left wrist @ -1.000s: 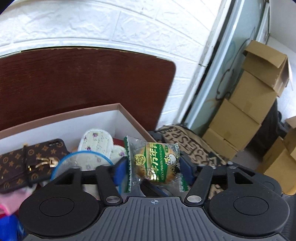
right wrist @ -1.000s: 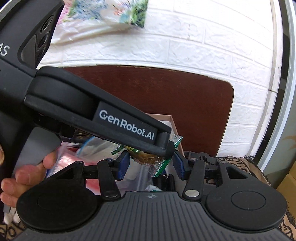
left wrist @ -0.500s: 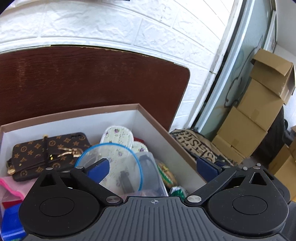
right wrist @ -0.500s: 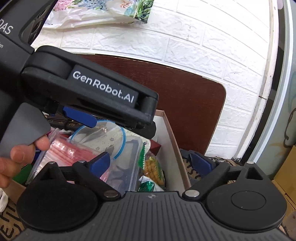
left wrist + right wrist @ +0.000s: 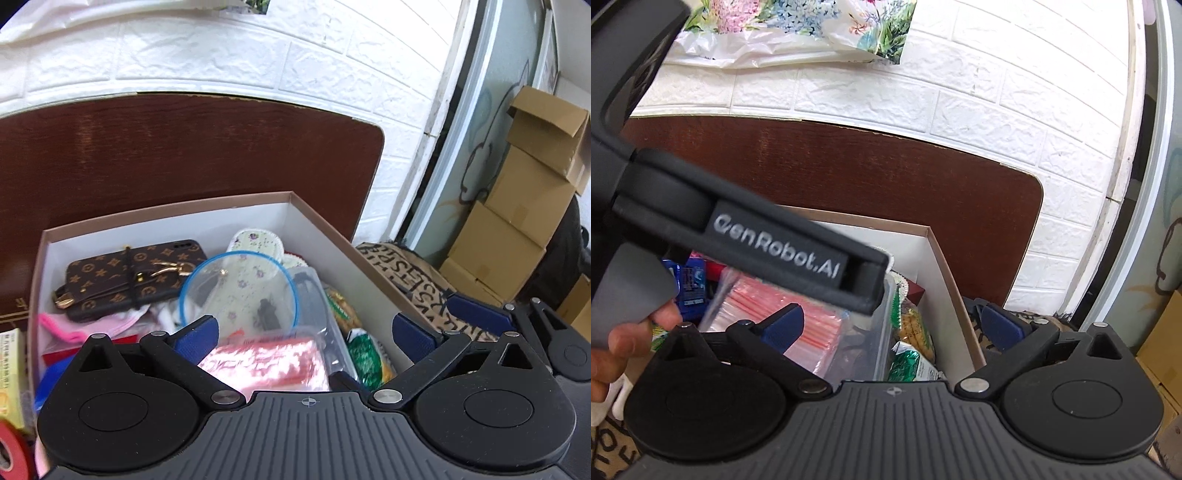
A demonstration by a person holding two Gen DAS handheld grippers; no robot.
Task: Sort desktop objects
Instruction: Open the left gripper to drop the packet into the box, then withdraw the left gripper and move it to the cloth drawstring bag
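Jaws wide above box (image 5: 317, 218) holding snack packet (image 5: 364, 354).

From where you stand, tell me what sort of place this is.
Probably a lived-in room or storeroom at home, not a lab: a white faux-brick wall, stacked brown cardboard cartons by a glass door, and a white-lined shoebox full of household odds and ends on a dark wooden table.

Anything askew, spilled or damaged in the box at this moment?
Nothing spilled or damaged. The box is just crowded: the snack packet stands on edge, wedged between the clear container and the right wall. Both grippers, left and right, stand open and hold nothing.
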